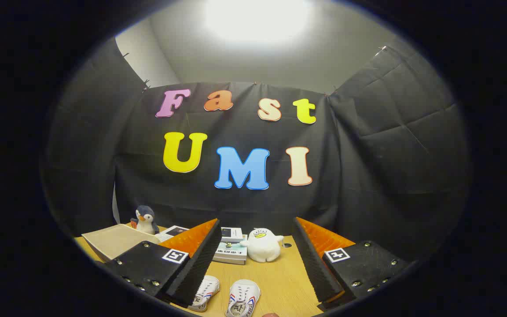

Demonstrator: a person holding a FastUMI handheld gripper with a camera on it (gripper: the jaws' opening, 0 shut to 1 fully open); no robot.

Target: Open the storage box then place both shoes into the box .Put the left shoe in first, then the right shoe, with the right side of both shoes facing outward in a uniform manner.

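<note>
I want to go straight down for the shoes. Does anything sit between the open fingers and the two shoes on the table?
Nothing visible does. The gripper is open, and both shoes lie on bare table between its fingers. The white plush duck and the books lie beyond the shoes.

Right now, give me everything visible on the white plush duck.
The white plush duck is a soft, rounded, fluffy-looking toy with a yellow beak, two dark-ringed eyes and stubby side wings. It sits upright on the wooden table, facing the tongs, beyond their open fingers and past the two shoes. Its left flank meets a stack of books. Nothing grips it; the fingers are well short of it.
</note>
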